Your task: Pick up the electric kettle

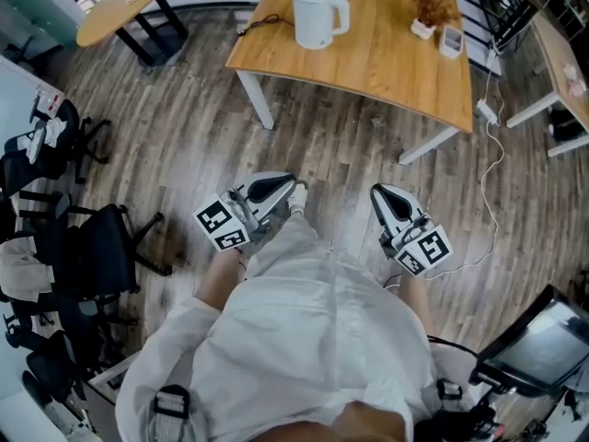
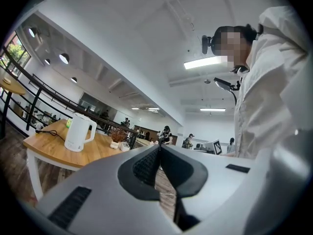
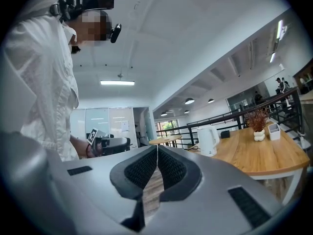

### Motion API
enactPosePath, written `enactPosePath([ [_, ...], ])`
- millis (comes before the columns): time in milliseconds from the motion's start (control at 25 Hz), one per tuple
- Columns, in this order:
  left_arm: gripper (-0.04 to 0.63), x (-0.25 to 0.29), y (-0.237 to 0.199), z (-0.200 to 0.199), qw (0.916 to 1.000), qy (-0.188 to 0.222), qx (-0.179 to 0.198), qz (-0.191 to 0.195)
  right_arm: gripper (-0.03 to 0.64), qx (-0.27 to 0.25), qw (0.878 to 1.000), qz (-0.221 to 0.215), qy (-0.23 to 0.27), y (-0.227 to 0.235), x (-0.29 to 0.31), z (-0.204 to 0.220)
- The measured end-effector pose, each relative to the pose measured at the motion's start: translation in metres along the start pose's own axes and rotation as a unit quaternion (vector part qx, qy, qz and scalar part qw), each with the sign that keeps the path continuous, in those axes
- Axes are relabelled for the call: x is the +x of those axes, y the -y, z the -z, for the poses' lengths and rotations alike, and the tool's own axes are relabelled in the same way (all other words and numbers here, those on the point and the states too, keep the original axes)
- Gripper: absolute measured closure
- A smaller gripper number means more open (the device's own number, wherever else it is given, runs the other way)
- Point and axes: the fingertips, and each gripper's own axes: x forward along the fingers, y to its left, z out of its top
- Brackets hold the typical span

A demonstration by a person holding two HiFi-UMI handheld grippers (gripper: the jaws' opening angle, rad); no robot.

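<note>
A white electric kettle [image 1: 318, 13] stands on the wooden table [image 1: 386, 58] at the far side of the room, its handle turned right. The left gripper view shows the kettle [image 2: 79, 132] on the table at the left, and the right gripper view shows the kettle [image 3: 207, 140] small at centre right. My left gripper [image 1: 296, 188] and right gripper [image 1: 375, 191] are held level in front of my body, well short of the table. Both are shut with nothing between their jaws.
A small potted plant [image 1: 426, 12] and a white device [image 1: 451, 40] sit on the table's right part. A power strip and cable [image 1: 488, 110] trail down to the floor at the right. Black office chairs [image 1: 87, 256] stand at the left, and a round table [image 1: 120, 3] at the top left.
</note>
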Motion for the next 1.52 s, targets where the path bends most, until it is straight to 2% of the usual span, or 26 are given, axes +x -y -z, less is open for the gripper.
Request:
enactPosePath([
  [440,0.586,0.022,-0.123,-0.038,0.9999,-0.008,-0.003,0.008,0.606,0.000,1.000,0.017,0.001,0.077,0.105,-0.021],
  [800,0.586,0.045,-0.232,-0.060,0.9988,-0.030,-0.007,0.037,0.606,0.018,0.999,0.048,0.009,0.146,0.194,-0.033],
  [1120,0.586,0.060,-0.284,-0.073,0.9978,-0.030,-0.016,0.056,0.606,0.022,0.997,0.070,-0.004,0.174,0.228,-0.035],
  [1520,0.586,0.074,-0.314,-0.069,0.9972,-0.035,-0.026,0.061,0.606,0.021,0.997,0.068,-0.031,0.202,0.247,-0.025],
])
